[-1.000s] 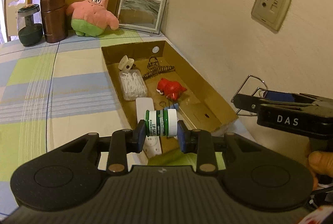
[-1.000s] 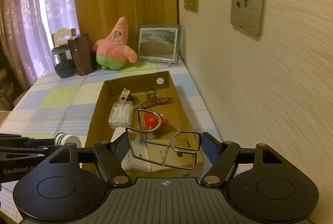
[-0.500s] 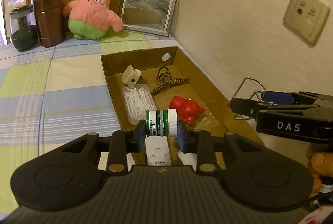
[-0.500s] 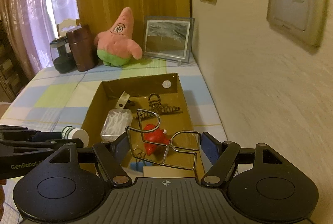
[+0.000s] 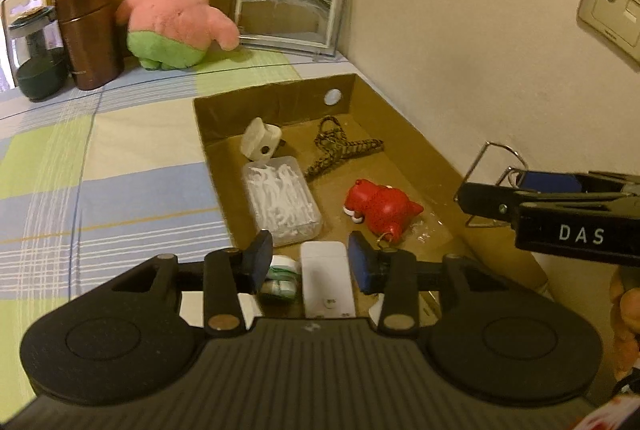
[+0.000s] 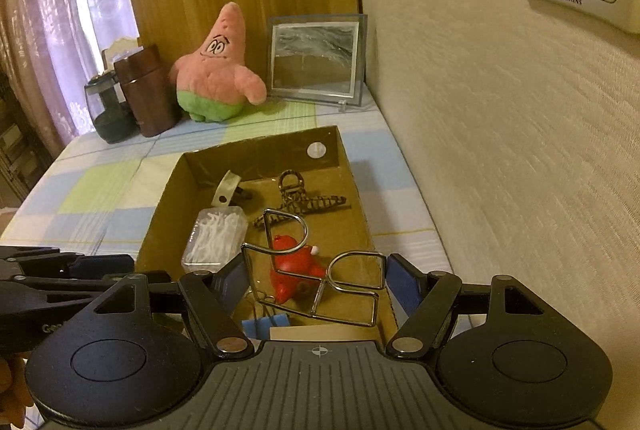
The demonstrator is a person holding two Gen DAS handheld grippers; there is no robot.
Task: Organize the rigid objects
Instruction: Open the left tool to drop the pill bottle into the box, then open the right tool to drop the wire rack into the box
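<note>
Below open left claw [image 5: 309, 257], lip-balm jar [image 5: 280, 280]

A shiny bent-wire metal puzzle [image 6: 316, 278] gleams above a matt brown cardboard box [image 6: 362, 206] holding a glossy red plastic figure [image 5: 378, 206] and a clear plastic box of floss picks [image 5: 282, 200]; a fuzzy pink plush starfish [image 6: 216, 74] sits on checked cloth [image 5: 100, 150].

A checked cloth [image 5: 100, 166] of blue, green and cream covers the surface. On it stands an open cardboard box [image 6: 160, 226] near the wall. At the far end stand a pink star plush [image 6: 216, 70], a picture frame [image 6: 316, 58], a brown canister [image 6: 146, 90] and a dark jar [image 6: 108, 110].
</note>
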